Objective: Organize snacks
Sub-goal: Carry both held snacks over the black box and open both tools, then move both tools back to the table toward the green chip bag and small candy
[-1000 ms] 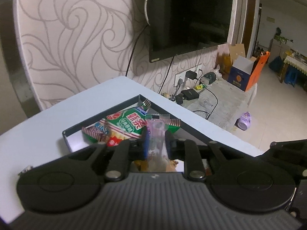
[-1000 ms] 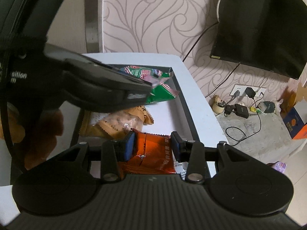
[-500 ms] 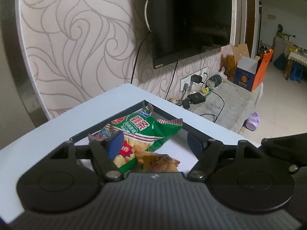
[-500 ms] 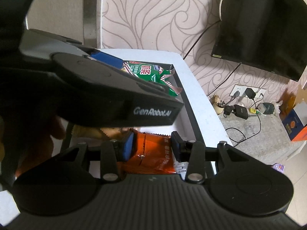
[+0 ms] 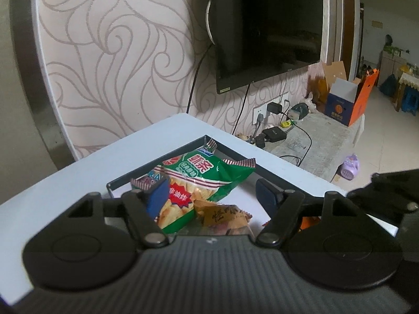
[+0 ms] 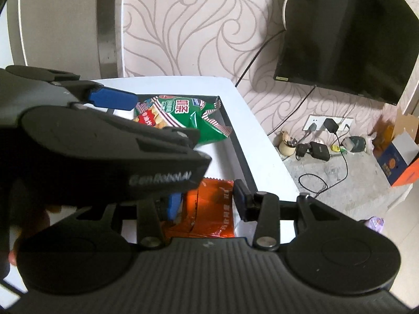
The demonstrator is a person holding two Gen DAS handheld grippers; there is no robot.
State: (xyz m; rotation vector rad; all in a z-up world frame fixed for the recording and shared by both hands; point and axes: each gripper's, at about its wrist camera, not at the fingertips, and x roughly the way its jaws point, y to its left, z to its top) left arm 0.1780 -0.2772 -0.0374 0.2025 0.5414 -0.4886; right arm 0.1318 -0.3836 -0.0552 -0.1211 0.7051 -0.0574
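Left hand-held gripper (image 5: 212, 196) hanging over the black-rimmed shallow tray (image 5: 230, 150) on the white bench (image 5: 78, 172), jaws just sprung wide, nothing pinched between the blue pads. Below it, resting in the tray: green crinkled chip bag with red-striped ends (image 5: 199, 180), tan snack packet (image 5: 222, 214) touching its near edge. Right hand-held gripper (image 6: 207, 204) clamped on the orange foil snack pouch (image 6: 209, 209), poised above the tray's near end. Black wall-mounted television (image 5: 272, 26) behind.
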